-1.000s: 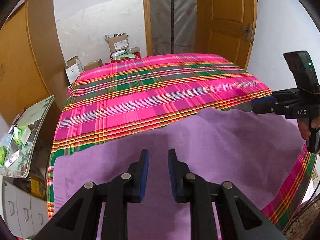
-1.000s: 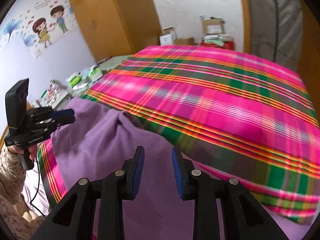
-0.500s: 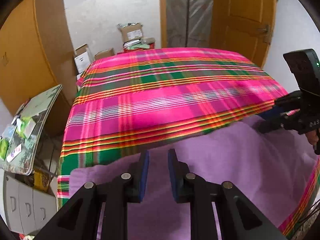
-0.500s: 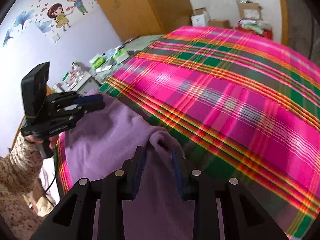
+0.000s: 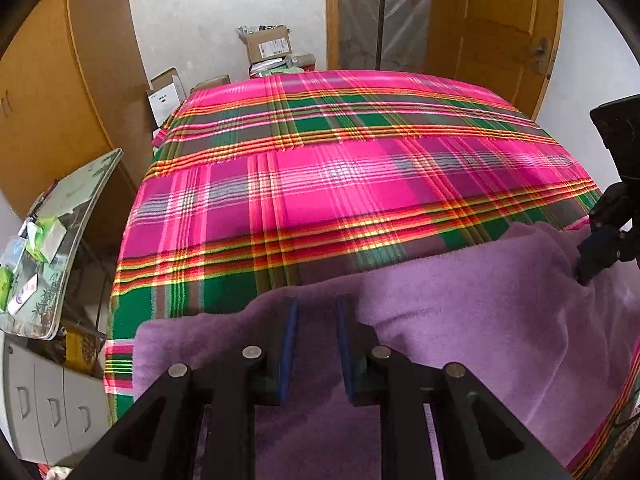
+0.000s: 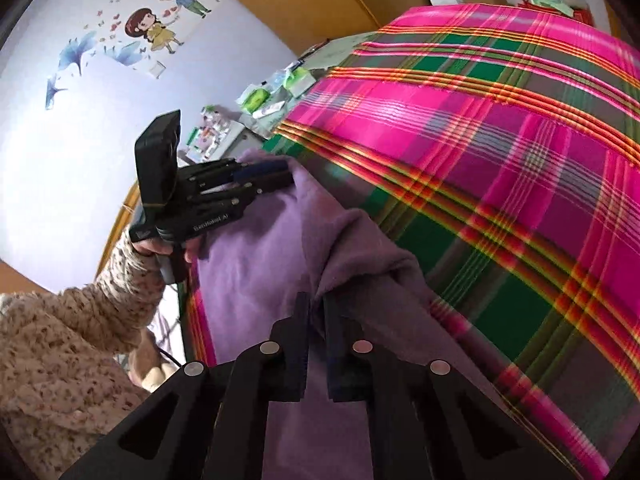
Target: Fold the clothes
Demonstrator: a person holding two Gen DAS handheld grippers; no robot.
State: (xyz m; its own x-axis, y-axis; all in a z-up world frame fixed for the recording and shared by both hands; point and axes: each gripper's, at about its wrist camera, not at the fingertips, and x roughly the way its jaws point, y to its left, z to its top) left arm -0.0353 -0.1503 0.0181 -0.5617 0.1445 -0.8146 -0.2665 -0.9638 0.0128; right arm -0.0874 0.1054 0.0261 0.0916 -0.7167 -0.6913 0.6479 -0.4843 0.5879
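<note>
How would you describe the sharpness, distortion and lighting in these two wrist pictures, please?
Left wrist view: mostly sharp; the fisheye bows the pink-and-green plaid bedspread and wooden door, dark vignette in the corners, and a shadow falls under the fingers on the purple fleece garment. Right wrist view: the plaid smears with motion blur toward the right edge; the wall with cartoon stickers is evenly lit.

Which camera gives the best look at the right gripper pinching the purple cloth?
The right wrist view: the right gripper sits close up, its jaws, which have just been closing, shut on a raised fold of the purple cloth. The left wrist view shows it only partly, at the frame's right edge, tips down on the cloth.
</note>
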